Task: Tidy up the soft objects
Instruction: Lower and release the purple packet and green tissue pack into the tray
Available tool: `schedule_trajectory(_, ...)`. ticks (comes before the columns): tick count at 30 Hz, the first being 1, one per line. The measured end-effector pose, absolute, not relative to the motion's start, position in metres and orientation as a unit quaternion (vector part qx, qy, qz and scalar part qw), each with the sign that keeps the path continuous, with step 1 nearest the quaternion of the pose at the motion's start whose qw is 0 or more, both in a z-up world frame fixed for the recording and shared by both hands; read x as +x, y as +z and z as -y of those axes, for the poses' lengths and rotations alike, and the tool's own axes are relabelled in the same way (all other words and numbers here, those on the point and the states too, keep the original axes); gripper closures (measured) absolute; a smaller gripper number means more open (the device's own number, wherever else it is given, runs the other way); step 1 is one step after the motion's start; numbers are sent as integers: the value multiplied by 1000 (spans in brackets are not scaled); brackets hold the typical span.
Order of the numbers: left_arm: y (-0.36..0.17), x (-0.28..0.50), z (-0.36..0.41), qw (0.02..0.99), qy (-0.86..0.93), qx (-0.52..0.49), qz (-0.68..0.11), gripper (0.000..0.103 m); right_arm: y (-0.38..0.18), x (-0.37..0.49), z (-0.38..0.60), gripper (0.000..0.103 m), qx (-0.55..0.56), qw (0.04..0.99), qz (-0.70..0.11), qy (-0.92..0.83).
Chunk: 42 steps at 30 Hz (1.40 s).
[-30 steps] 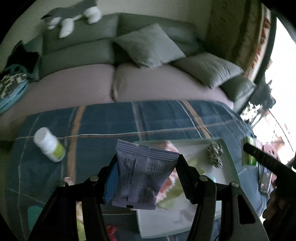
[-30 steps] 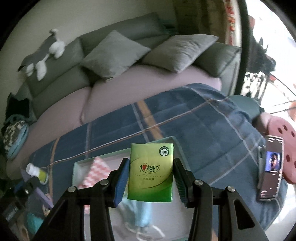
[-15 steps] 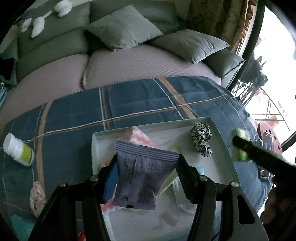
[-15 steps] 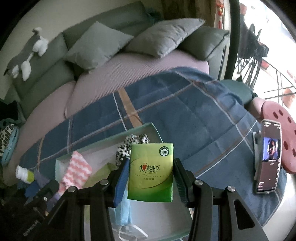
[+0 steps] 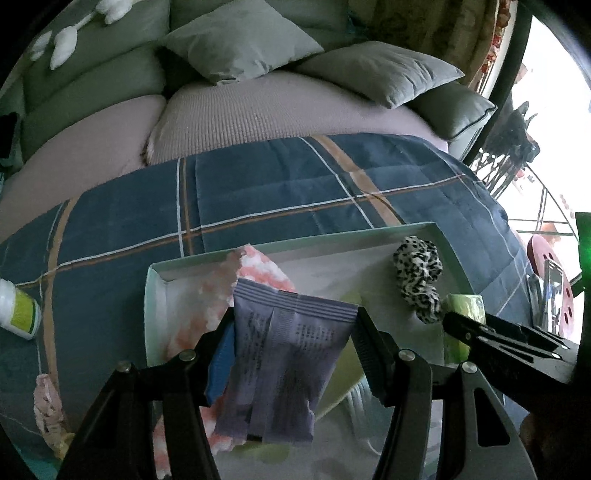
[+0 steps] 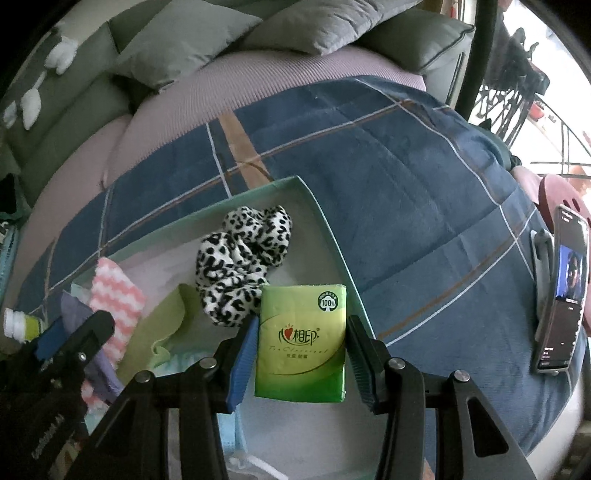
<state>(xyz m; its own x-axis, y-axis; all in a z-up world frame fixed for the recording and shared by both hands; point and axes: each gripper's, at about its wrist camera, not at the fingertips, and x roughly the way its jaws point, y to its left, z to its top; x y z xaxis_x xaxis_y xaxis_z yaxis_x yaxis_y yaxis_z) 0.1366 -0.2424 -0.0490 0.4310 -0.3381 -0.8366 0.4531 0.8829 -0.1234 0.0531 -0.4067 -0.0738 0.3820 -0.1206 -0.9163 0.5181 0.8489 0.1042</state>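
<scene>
Tissue pack (image 6: pixel 301 341), light and squashy, pinched across its sides by the right gripper (image 6: pixel 301 360) above the tray's (image 6: pixel 332 236) right edge. Left gripper (image 5: pixel 291 354) pinches a crinkly purple sachet (image 5: pixel 284 369) mid-body over the tray; film probably slippery.

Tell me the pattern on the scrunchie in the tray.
Black-and-white leopard print fabric scrunchie; clearest in the right wrist view.

Interior dim, greenish-grey cast. Daylight enters from window (image 5: pixel 554 110) at right, blown out to white glare in both views. Strong fisheye bending, black vignette at corners. Sofa cushions (image 6: pixel 207 33) soft, slightly blurred toward rim. Green lens flare at right edge of left view.
</scene>
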Motion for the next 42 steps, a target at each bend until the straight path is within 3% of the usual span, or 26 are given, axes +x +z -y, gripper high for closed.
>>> schedule_trajectory(14, -80, 147, 241, 826, -229, 46, -514, 40, -83, 56, 406, 52, 195, 799, -533, -200)
schedule_trajectory(18, -78, 148, 238, 825, -232, 34, -514, 28, -80, 55, 407, 50, 195, 800, -529, -203)
schedule_trajectory(37, -48, 151, 189, 844, -184, 4, -503, 28, -44, 53, 391, 47, 177, 836, -477, -207)
schedule_trajectory(42, -47, 156, 167, 849, -155, -12, -505, 18, -39, 62, 372, 43, 154, 844, -478, -190)
